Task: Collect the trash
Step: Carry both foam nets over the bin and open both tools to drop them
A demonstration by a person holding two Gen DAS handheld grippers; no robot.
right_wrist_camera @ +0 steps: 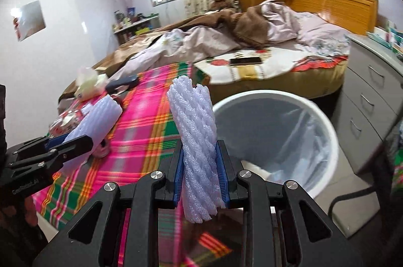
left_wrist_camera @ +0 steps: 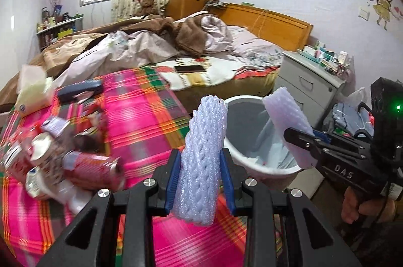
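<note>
White round trash bin (right_wrist_camera: 330,141), lined with a translucent bag, stands on the floor against the edge of the plaid cloth (left_wrist_camera: 151,121); its lining shows pale crumpled folds and a small light scrap near the bottom, contents otherwise unclear. Left gripper (left_wrist_camera: 200,163): blue pads clamped on an upright white foam net sleeve (left_wrist_camera: 204,156), held over the cloth just beside the bin's rim. Right gripper (right_wrist_camera: 200,166): pads pressed tight on a second foam net sleeve (right_wrist_camera: 196,141), twisted, upright, at the bin's near rim; in the left wrist view this same sleeve hangs over the bin's opening. A hand shows at the right gripper's grip, beside the bin. On the cloth, well apart from the bin: a blurred heap of pink cans and wrappers (left_wrist_camera: 75,161), a tissue pack (left_wrist_camera: 32,90), a dark flat case (left_wrist_camera: 80,88). Beyond the bin: a bed with rumpled brown and pale bedding (left_wrist_camera: 176,40), a dark phone (left_wrist_camera: 190,68) lying on its patterned spread, a teddy bear (left_wrist_camera: 147,3) further back. A grey drawer cabinet (right_wrist_camera: 372,90) stands just beside the bin, its top crowded with boxes. Nothing lies between either sleeve and the bin's mouth.
</note>
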